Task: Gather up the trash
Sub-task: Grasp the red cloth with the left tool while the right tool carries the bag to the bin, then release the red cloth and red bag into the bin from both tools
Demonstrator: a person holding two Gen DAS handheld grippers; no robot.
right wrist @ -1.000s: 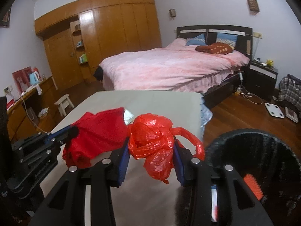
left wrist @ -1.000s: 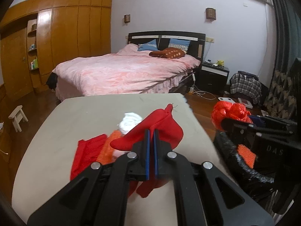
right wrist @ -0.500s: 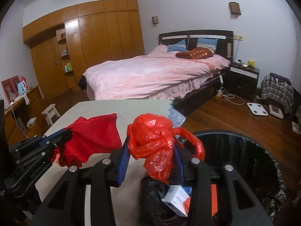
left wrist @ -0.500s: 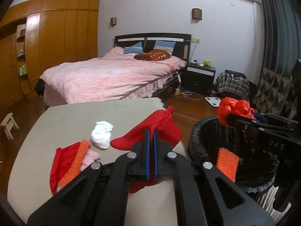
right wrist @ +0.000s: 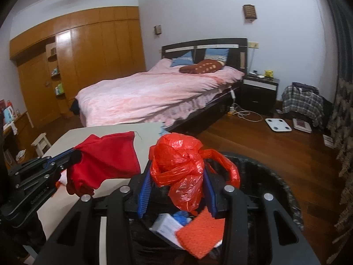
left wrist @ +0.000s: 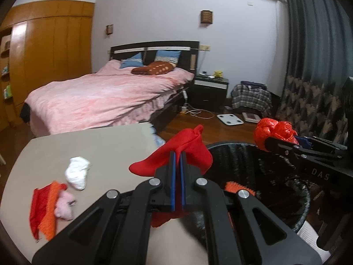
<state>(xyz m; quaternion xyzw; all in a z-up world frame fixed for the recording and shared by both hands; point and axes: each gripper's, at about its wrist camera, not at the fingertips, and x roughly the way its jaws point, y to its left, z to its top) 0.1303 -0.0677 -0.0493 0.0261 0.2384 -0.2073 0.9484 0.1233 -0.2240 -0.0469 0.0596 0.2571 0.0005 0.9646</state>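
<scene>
A: Left hand-held gripper (left wrist: pixel 177 154)?
B: Clenched on a red cloth (left wrist: pixel 187 148), blue pads pressed nearly together; held above the table (left wrist: pixel 92 145) edge, just beside the bin (left wrist: pixel 284 190) rim

A: And from the right wrist view?
B: Same cloth (right wrist: pixel 106 161) hanging off the left hand-held gripper (right wrist: pixel 74 154), clear of the table (right wrist: pixel 103 132)

A: Right hand-held gripper (right wrist: pixel 176 190)?
B: Grasping a red bag (right wrist: pixel 178 172), crumpled and knotted, pinched between both blue pads; held right over the open bin (right wrist: pixel 273 176). Seen in the left view too, bag (left wrist: pixel 273 130) at the tip of the right hand-held gripper (left wrist: pixel 264 142), above the far rim

A: Inside the bin?
B: Black liner; an orange sponge (right wrist: pixel 200 234), a small white box (right wrist: pixel 165 223), something blue next to it, too small to tell. Sponge (left wrist: pixel 239 187) visible from the left as well

A: Left on the table?
B: White wad (left wrist: pixel 77 172), a red and orange rag (left wrist: pixel 44 209), a pink scrap (left wrist: pixel 64 205) touching the rag; all well apart from the bin

A: Beyond?
B: Pink bed (left wrist: pixel 99 97), nightstand (left wrist: pixel 209 88), white scale (left wrist: pixel 229 119) on the wooden floor
</scene>
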